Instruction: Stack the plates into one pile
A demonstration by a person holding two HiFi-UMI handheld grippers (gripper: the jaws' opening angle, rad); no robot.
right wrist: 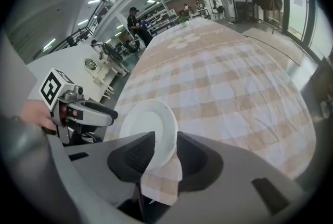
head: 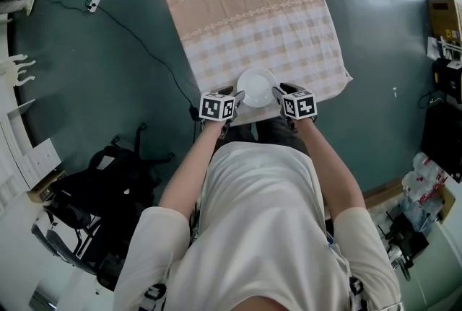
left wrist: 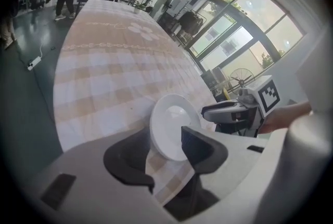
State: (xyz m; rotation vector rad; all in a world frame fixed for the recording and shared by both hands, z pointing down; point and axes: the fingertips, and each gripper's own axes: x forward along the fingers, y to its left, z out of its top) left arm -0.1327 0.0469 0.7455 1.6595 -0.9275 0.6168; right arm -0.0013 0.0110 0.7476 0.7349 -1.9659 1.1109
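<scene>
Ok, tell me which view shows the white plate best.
Head view: the plate shows nearly whole from above. Both gripper views show it closer but slanted, partly hidden behind the left tongs and right tongs.

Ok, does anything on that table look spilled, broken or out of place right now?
Nothing spilled or broken. The white round plate sits on the beige checked tablecloth, fairly close to its near edge. The left claw and right claw stand open on either side of it, not gripping.
</scene>
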